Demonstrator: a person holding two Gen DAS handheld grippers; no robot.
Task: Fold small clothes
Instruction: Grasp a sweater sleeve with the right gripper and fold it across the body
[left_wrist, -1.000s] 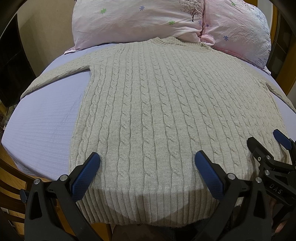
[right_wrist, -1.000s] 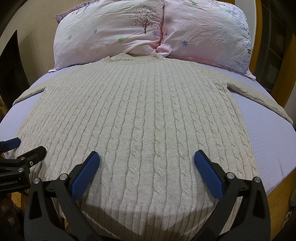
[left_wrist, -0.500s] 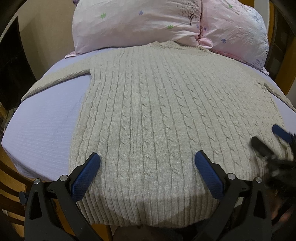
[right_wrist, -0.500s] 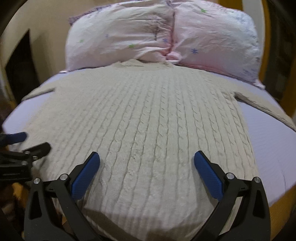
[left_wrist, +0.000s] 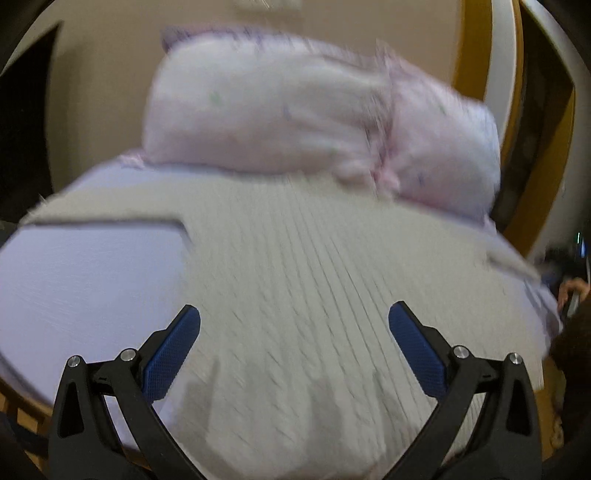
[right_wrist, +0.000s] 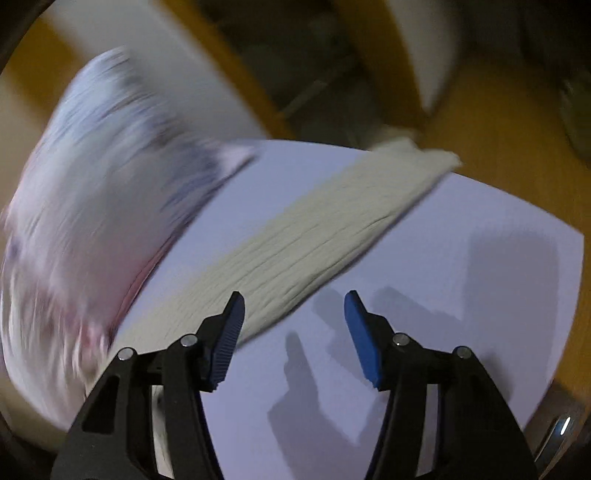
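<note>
A beige cable-knit sweater (left_wrist: 295, 280) lies flat on the lavender bed sheet (left_wrist: 92, 280), neck toward the pillows. My left gripper (left_wrist: 294, 349) is open and empty above the sweater's lower body. The left sleeve (left_wrist: 103, 208) stretches out to the left. In the right wrist view the right sleeve (right_wrist: 306, 243) runs diagonally toward the bed's far corner. My right gripper (right_wrist: 294, 332) is partly open and empty, low over the sheet (right_wrist: 443, 295) just beside the sleeve's near part. Both views are motion-blurred.
Two pink floral pillows (left_wrist: 295, 118) lie at the head of the bed; one also shows in the right wrist view (right_wrist: 92, 206). A wooden bed frame (left_wrist: 484, 48) and floor (right_wrist: 509, 140) border the right side. A hand (left_wrist: 572, 291) shows at the right edge.
Both grippers have swung quickly. The right one turned right, from the sweater's body to the right sleeve, and its jaws narrowed. The left view has tilted up toward the pillows.
</note>
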